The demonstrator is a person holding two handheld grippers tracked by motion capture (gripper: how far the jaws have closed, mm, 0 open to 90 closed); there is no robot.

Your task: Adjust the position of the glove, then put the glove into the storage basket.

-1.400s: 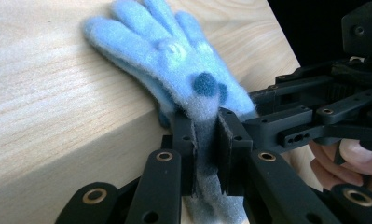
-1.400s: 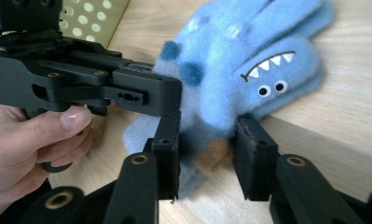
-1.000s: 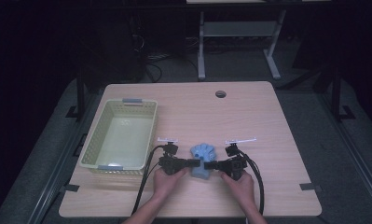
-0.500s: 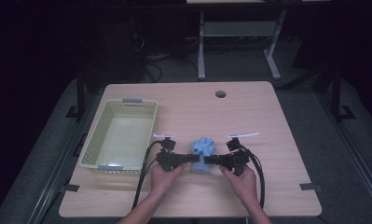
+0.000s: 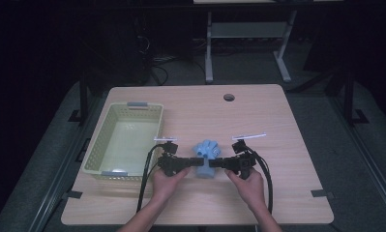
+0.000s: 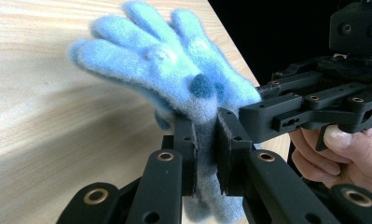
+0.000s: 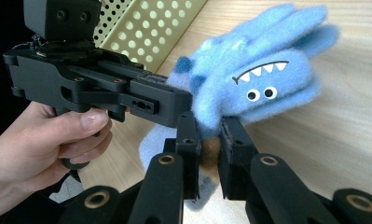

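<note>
Glove: a fuzzy light-blue monster glove point(image 5: 206, 153) lies near the front middle of the wooden table point(image 5: 277, 116), held between the two grippers; its fingers point away from the person.
Glove markings: the right gripper view shows a face on it point(image 7: 249, 79), with a zigzag white-toothed mouth and two round eyes; the left gripper view shows a dark blue spot point(image 6: 201, 86) on the other side.
Left gripper: the left gripper point(image 5: 193, 162) comes in from the left, held by the person's left hand point(image 5: 165, 182); in the left gripper view its jaws are pressed onto the glove's cuff end point(image 6: 204, 154), with fleece squeezed between the pads.
Right gripper: the right gripper point(image 5: 218, 163) comes in from the right, held by the right hand point(image 5: 251, 186); in the right gripper view its jaws pinch the glove's lower part point(image 7: 210, 154), where a brownish patch shows between the pads.
Grippers together: both tips meet at the glove from opposite sides, nearly touching each other, and each gripper appears in the other's camera.
Basket: a pale yellow-green perforated plastic basket point(image 5: 99, 140) sits on the left part of the table, just beside the left gripper.
Cables: black cables point(image 5: 146, 179) trail from both grippers toward the front edge.
Table hole: a round dark grommet hole point(image 5: 229, 97) lies near the far edge, well apart from the glove.
</note>
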